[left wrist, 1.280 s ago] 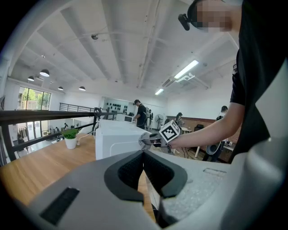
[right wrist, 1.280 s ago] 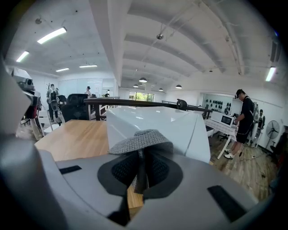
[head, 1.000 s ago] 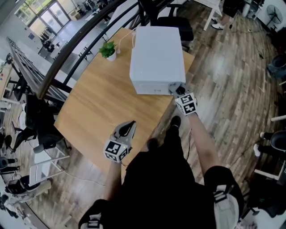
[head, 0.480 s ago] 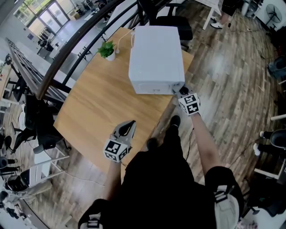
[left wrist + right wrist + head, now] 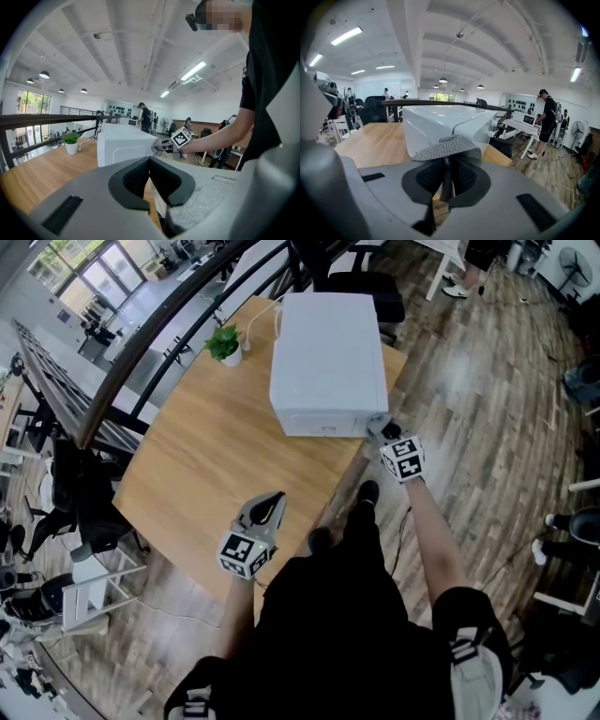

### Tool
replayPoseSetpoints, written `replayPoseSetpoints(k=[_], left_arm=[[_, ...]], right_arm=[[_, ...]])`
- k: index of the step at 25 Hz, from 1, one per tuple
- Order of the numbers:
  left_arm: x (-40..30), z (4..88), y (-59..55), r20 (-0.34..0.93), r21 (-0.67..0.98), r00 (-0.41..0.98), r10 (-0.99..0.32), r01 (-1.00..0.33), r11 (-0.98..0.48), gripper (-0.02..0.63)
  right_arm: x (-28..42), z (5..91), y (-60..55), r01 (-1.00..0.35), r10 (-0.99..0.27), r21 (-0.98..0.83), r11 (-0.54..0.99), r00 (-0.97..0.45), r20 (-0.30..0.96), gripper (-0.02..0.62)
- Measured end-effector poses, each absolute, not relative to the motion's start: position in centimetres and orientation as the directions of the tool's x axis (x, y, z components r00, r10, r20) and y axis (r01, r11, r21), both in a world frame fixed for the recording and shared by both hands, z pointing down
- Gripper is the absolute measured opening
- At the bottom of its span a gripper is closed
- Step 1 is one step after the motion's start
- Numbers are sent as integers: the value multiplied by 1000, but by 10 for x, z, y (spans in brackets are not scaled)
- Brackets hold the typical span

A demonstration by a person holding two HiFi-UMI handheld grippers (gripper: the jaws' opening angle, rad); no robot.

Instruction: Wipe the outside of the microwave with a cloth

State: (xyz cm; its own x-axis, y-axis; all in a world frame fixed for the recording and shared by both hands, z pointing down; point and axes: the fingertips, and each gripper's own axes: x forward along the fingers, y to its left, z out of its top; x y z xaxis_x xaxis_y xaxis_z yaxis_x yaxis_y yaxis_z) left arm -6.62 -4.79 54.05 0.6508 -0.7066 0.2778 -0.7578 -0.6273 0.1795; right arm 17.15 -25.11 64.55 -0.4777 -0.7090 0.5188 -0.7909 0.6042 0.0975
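Note:
A white microwave (image 5: 328, 362) stands on the far part of a wooden table (image 5: 216, 474). My right gripper (image 5: 382, 428) is shut on a grey cloth (image 5: 447, 146), which sits against the microwave's near right corner (image 5: 440, 124). The left gripper view shows that cloth (image 5: 157, 147) pressed at the microwave (image 5: 122, 147) edge. My left gripper (image 5: 265, 511) rests low over the table's near edge, jaws shut with nothing between them, well apart from the microwave.
A small potted plant (image 5: 226, 345) stands left of the microwave, with a white cable (image 5: 262, 313) running behind. A black railing (image 5: 141, 352) borders the table's far left. Black office chairs (image 5: 370, 292) sit behind the microwave. People stand in the background (image 5: 543, 124).
My right gripper with the cloth has slid a little to the right along the microwave's near face to its right corner. The left gripper has stayed still.

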Motion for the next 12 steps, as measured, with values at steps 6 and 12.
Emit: replayPoseSetpoints(k=[6,12], left_arm=[[-65,541,-49,283,184,649,-706,-759,-624,2],[-65,544,-50,290,186,644,-708,-763,-619,2]], right_arm=[[174,658,-252,-787,-696,92,610,-478,536,18],[174,670,-252,-783,-681,82,616,-478,555,18]])
